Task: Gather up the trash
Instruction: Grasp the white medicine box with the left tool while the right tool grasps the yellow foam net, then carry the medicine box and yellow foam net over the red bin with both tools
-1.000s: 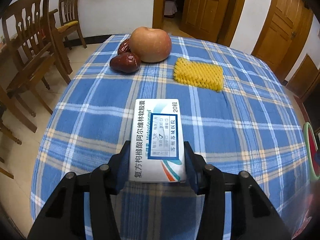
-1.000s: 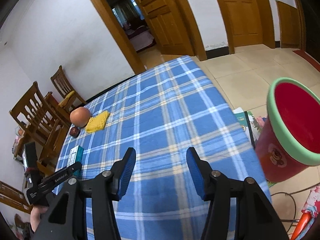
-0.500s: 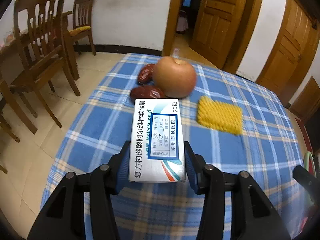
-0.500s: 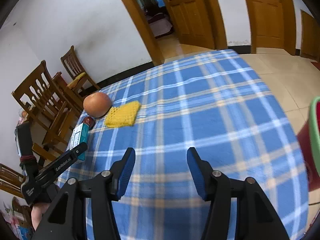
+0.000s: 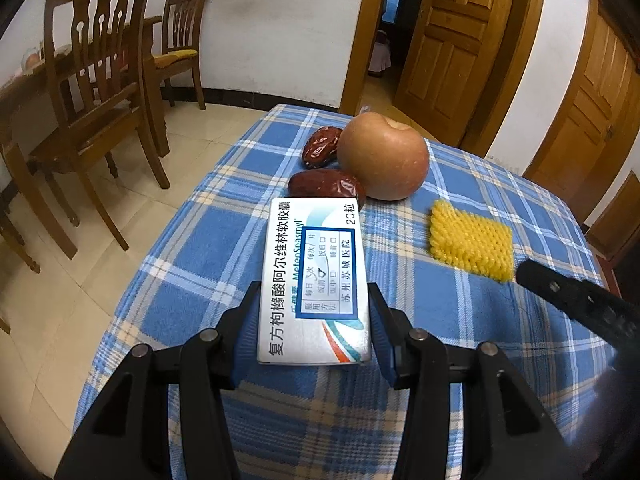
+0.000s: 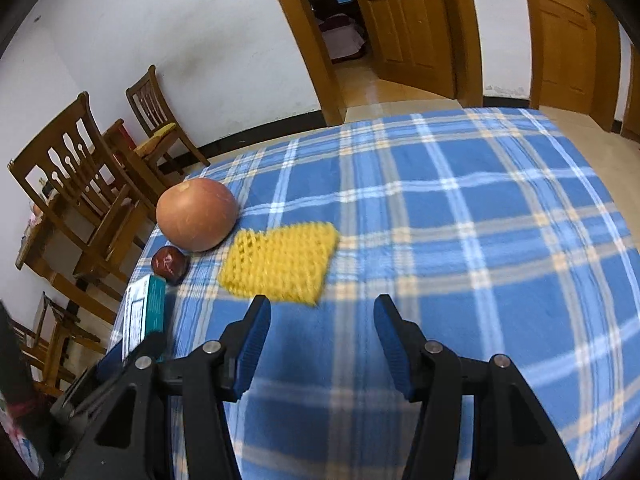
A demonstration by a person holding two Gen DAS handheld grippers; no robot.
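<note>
My left gripper point(image 5: 312, 304) is shut on a white medicine box point(image 5: 314, 276) with blue print, held above the blue checked tablecloth point(image 5: 200, 248). The same box point(image 6: 140, 312) shows at the left edge of the right wrist view, teal on its side. A yellow foam fruit net point(image 6: 280, 264) lies flat on the cloth just ahead of my right gripper point(image 6: 320, 320), which is open with nothing between its fingers. In the left wrist view the net point(image 5: 472, 240) lies to the right, with a right gripper finger point(image 5: 576, 304) close beside it.
An apple point(image 5: 382, 156) and two red dates point(image 5: 326, 186) sit near the far left of the table, just beyond the box. Wooden chairs point(image 5: 100, 92) stand on the tiled floor to the left. Wooden doors point(image 6: 404, 20) line the far wall.
My right gripper has swept left across the table, from near a red bin to right behind the yellow net. The left gripper, still holding the box, has shifted left toward the apple and dates.
</note>
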